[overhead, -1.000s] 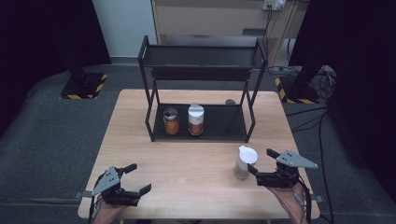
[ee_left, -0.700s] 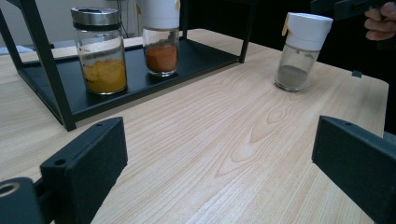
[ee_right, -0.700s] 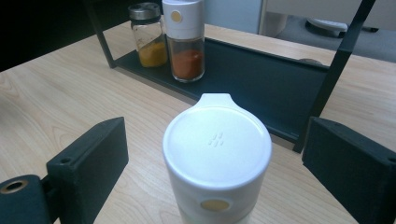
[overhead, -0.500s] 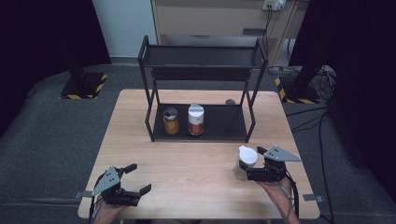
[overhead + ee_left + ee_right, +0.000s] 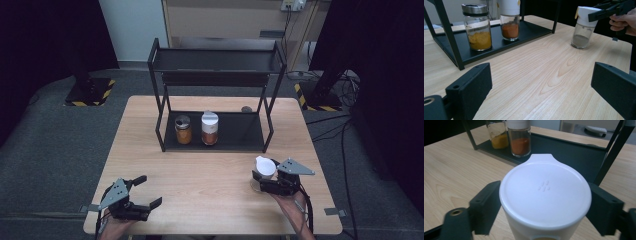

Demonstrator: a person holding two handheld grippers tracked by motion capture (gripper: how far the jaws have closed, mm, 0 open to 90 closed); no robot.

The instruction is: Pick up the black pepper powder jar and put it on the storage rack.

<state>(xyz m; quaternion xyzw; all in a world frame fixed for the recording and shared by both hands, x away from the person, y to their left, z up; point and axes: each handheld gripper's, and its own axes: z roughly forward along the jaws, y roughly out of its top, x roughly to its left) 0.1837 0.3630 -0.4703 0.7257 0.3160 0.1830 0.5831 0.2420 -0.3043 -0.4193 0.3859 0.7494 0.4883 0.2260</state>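
A glass jar with a white cap [image 5: 265,166] and a little grey powder stands on the wooden table [image 5: 200,175] at the front right. My right gripper [image 5: 261,179] is shut on its cap [image 5: 545,190], one jaw pressed to each side. From the left gripper view the jar [image 5: 584,27] still rests on the table, with the right gripper [image 5: 599,12] at its cap. My left gripper [image 5: 150,190] hovers open at the front left, nothing between its jaws [image 5: 541,82].
A black two-shelf rack [image 5: 240,132] stands at the table's back. Its lower shelf holds a yellow-spice jar [image 5: 183,130] and an orange-spice jar [image 5: 209,129] at the left. A small dark object [image 5: 246,108] lies behind the rack.
My right gripper moved left from beside the white-capped jar until its jaws came around the cap. The left gripper stayed where it was.
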